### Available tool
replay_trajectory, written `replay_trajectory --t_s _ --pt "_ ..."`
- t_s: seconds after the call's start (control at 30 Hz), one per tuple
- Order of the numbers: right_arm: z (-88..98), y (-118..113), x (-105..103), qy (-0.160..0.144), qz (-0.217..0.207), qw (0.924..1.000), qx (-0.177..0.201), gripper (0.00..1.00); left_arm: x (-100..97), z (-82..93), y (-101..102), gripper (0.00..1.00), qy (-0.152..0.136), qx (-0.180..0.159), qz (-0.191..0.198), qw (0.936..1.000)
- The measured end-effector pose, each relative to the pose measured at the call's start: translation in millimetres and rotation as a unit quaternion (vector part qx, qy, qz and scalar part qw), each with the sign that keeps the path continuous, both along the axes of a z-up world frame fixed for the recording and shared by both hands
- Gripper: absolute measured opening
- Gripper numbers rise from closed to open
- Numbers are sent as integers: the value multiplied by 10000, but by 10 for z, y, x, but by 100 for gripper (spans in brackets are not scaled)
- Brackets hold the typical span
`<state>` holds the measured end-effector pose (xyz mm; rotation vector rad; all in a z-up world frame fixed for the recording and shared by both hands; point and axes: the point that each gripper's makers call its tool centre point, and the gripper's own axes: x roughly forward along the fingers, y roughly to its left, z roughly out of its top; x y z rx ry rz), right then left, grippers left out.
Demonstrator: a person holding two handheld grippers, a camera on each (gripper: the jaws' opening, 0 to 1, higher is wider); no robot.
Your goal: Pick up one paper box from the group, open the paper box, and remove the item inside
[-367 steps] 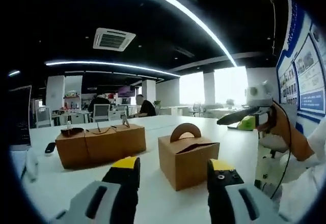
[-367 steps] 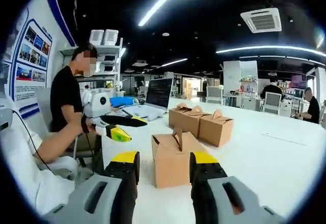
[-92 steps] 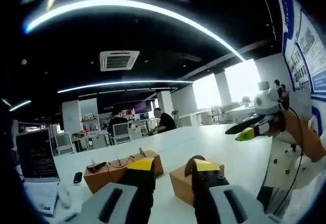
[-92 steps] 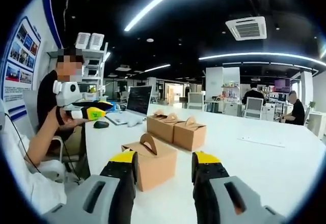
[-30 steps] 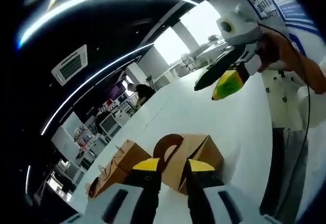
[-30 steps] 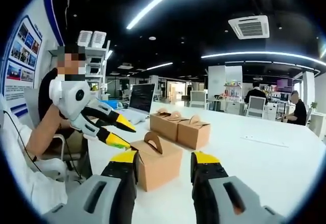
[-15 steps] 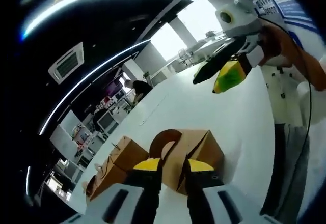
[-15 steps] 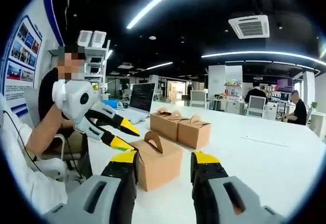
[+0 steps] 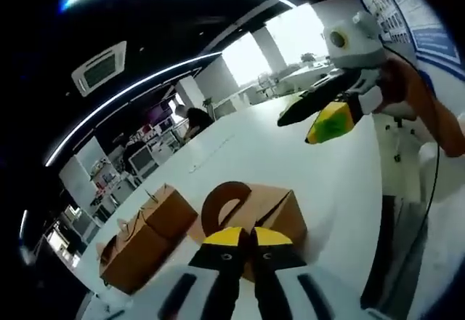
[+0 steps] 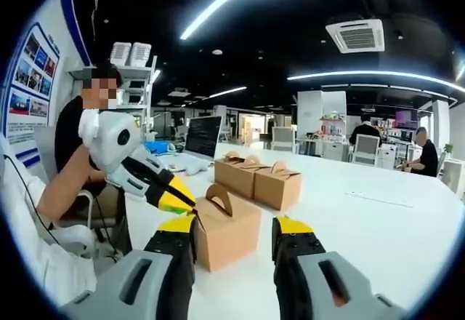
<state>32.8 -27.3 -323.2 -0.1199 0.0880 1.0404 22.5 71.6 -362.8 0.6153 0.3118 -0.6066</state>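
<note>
Your left claw [image 9: 244, 236] has pinched shut on the paper box [image 9: 263, 211] at 6 o'clock; your right claw [image 10: 234, 228] gapes wide, holding nothing.

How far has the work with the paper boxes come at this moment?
Done: one paper box stands apart from the two boxes behind it. In hand: the left tongs are nearly closed at the edge of that box's handle, at the top of the box; whether they grip it, I cannot tell. The right tongs wait open in front of it. Left: the box looks closed, so opening it and removing the item remain.
</note>
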Motion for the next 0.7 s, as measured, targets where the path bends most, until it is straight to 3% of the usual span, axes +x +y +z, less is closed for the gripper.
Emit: replay_trajectory --t_s 0.37,0.7 --pt "-11 12 -24 5 7 10000 -9 41 72 -8 66 6 188 -430 -6 9989" --pt "-38 37 -32 13 50 10000 -61 41 67 -11 51 5 182 -590 13 9981"
